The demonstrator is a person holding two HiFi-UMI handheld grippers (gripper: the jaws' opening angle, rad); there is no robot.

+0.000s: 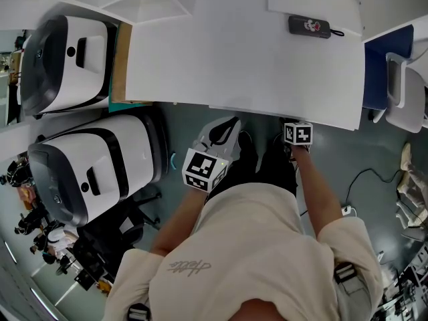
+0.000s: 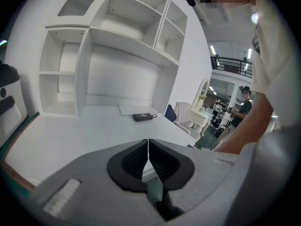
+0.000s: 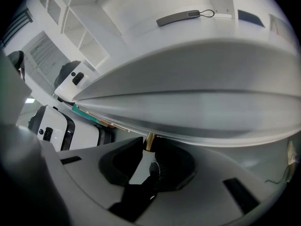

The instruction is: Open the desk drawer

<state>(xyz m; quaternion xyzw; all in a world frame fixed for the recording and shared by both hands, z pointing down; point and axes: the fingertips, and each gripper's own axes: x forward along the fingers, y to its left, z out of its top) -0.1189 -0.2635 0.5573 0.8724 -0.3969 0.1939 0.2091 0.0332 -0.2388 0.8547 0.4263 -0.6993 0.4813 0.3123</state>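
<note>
Now my right tongs (image 3: 146, 149) clamp the brass knob (image 3: 149, 139) of the desk drawer (image 3: 202, 112), tucked under the front edge of the white desk (image 1: 234, 59), its inside out of sight. My left tongs (image 2: 148, 149) are pressed together, empty. A dark pouch (image 1: 309, 26) lies on top.

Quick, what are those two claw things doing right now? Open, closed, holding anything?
Left gripper: closed, holding nothing.
Right gripper: closed on the brass drawer handle under the edge of the desk.
</note>
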